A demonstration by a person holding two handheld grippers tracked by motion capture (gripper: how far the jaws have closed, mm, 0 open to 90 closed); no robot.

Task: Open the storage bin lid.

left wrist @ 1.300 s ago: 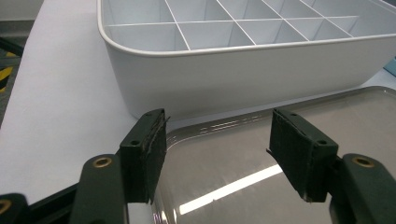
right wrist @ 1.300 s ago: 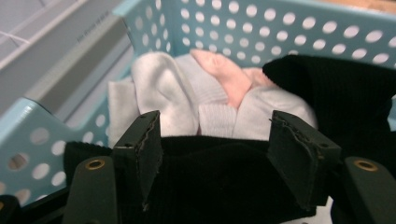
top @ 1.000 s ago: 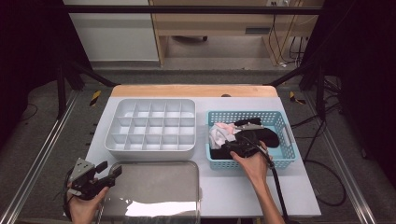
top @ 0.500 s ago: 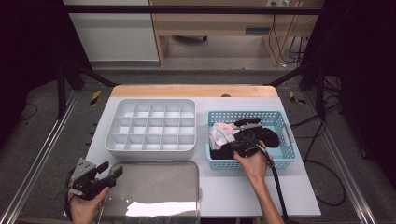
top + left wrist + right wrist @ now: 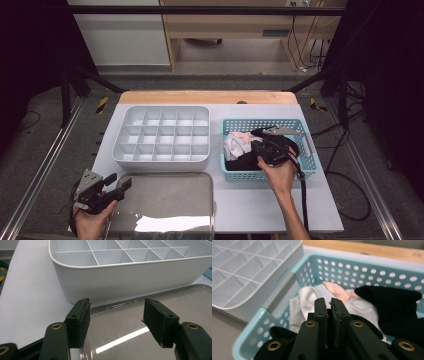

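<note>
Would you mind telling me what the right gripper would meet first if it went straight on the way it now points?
Probably the white cloth in the blue basket: the right gripper, shut, points at it from just above, though depth is unclear.

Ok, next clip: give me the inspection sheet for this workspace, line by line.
Surface: white tabletop with a wooden back edge.
Job's things: light blue perforated plastic basket holding white and black cloth items; white plastic compartment organiser, compartments bare.
Clutter: shiny metal tray, nothing on it.
Grippers: left gripper open above the tray's edge; right gripper shut, jaws together, nothing seen between them, over the basket.
Cables: black cable trailing from the right gripper.
Surroundings: dark frame rails, grey floor, wooden furniture behind.
</note>
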